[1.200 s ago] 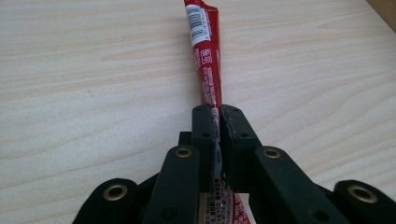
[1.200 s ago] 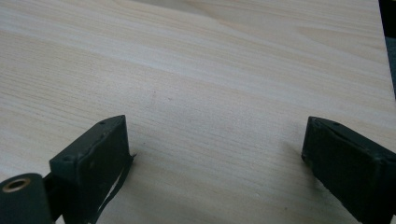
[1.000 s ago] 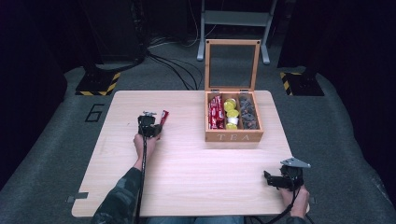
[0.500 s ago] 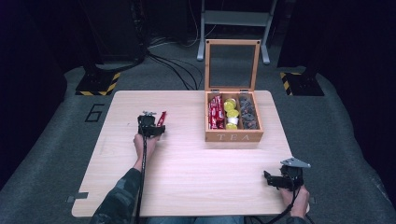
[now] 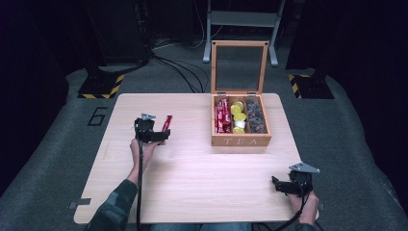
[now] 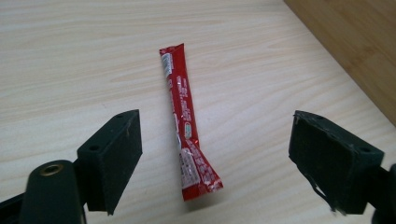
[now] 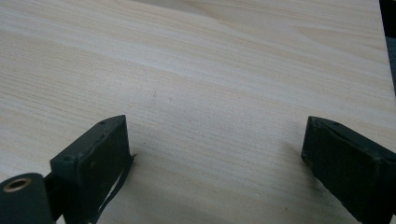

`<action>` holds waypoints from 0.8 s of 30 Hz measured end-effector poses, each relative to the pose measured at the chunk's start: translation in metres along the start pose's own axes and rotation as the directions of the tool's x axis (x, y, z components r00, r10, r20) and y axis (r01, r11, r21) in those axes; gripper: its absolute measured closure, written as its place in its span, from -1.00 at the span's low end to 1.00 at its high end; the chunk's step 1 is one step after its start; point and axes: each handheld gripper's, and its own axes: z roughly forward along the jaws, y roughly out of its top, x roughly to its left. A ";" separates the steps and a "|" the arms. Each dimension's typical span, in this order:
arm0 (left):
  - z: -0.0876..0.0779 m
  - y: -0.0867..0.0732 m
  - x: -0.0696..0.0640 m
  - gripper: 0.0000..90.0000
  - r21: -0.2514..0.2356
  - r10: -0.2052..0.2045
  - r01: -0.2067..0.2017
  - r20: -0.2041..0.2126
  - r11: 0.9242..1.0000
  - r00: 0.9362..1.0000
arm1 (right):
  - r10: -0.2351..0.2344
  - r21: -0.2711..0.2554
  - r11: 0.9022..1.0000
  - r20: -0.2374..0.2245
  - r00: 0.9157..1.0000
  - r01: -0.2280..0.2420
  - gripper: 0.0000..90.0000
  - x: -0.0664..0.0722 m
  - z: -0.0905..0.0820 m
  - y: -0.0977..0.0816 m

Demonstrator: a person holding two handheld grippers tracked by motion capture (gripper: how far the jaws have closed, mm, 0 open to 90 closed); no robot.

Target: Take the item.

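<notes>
Left gripper is held low over the left half of the table, jaws spread wide, nothing pinched. In the left gripper view a red sachet is seen flat on the wood, lying lengthwise between the two jaws and running away from the gripper. Its near end, creased and slightly twisted, sits about level with the jaw tips; neither pad is touched. In the high view the same sachet pokes out just beyond the gripper on the far side. Judged: the jaws straddle it either for a pinch across its narrow width or right after a release; which one cannot be told.

Further right, a wooden tea box stands on the far right part of the table, glass lid propped upright, presumably for access from above. Three compartments are seen: more red sachets in the left one, yellow capsules in the middle, dark capsules in the right.

Right gripper is parked at the near right corner, well apart from the box. Its jaws are spread over bare wood and nothing is held; judged idle.
</notes>
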 end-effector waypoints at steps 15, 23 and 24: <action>-0.063 -0.037 0.007 -0.69 -0.080 0.019 -0.018 0.012 0.997 1.000 | 0.000 0.000 1.000 0.001 1.000 0.000 -0.84 0.000 0.000 0.000; -0.089 -0.074 0.022 -0.70 -0.088 0.018 -0.020 -0.029 0.996 0.999 | 0.002 -0.002 1.000 0.000 1.000 -0.002 -0.84 0.000 0.000 0.000; -0.091 -0.079 0.023 -0.70 -0.086 0.020 -0.023 -0.036 0.996 0.999 | 0.001 -0.002 1.000 0.001 1.000 -0.001 -0.84 0.000 0.000 0.000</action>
